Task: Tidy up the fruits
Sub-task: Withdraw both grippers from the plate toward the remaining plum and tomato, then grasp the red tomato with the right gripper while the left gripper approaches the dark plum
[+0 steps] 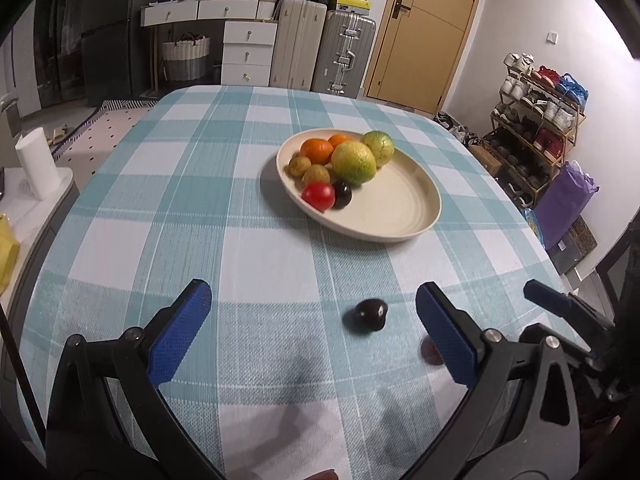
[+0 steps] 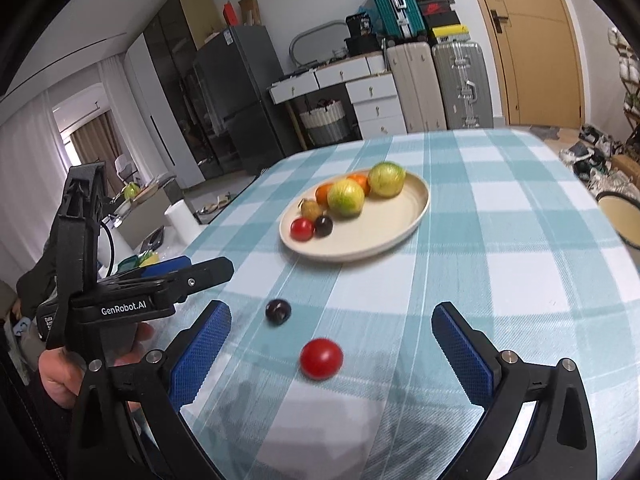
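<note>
Fruits: dark plum loose on checked worktop between spread pads of left tool; red tomato between spread pads of right tool, nothing pinched. Both tools low, aimed at cream plate holding oranges, green-yellow citrus, small brown fruits, tomato, plum. Only in right view: hand gripping left tool. In left view: tomato mostly hidden behind pad.

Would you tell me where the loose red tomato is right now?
In the right wrist view the red tomato lies on the tablecloth between the open right gripper fingers, just nearer than the dark plum.
</note>
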Demonstrator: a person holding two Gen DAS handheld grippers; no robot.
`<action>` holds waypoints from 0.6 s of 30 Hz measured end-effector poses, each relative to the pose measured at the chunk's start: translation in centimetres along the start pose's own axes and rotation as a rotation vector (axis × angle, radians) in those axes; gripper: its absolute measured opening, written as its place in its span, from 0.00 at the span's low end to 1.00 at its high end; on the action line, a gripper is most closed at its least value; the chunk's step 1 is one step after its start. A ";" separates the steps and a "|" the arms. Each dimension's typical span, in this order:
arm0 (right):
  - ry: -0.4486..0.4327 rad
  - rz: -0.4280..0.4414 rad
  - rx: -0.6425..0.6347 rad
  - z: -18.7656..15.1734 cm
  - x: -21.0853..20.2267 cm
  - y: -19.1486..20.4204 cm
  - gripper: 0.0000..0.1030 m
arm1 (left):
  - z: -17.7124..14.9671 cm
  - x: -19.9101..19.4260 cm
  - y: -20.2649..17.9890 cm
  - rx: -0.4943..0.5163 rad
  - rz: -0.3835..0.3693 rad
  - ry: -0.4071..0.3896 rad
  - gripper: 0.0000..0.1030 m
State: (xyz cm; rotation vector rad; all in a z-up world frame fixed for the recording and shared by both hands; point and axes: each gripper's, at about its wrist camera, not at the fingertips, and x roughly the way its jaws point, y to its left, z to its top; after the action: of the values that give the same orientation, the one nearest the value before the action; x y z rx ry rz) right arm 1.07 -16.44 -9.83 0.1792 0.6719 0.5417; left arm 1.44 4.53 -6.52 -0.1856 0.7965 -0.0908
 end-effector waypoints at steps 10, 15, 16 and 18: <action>0.090 0.041 0.028 -1.3 2.3 0.0 0.99 | -1.1 0.7 1.0 -0.023 -0.004 0.035 0.99; 0.124 0.043 0.028 -1.6 3.2 0.2 0.95 | -1.3 1.1 1.3 -0.032 -0.005 0.048 0.99; 0.130 0.042 0.028 -1.6 3.3 0.2 0.94 | -1.4 1.1 1.3 -0.033 -0.006 0.050 0.99; 0.133 0.036 0.028 -1.8 3.5 0.2 0.80 | -1.4 1.3 1.5 -0.036 -0.007 0.056 0.99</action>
State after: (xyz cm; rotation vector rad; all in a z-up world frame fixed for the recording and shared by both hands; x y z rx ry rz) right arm 2.18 -14.41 -13.05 0.1832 0.8077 0.5823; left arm 1.36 5.56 -8.73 -0.2211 0.8540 -0.0887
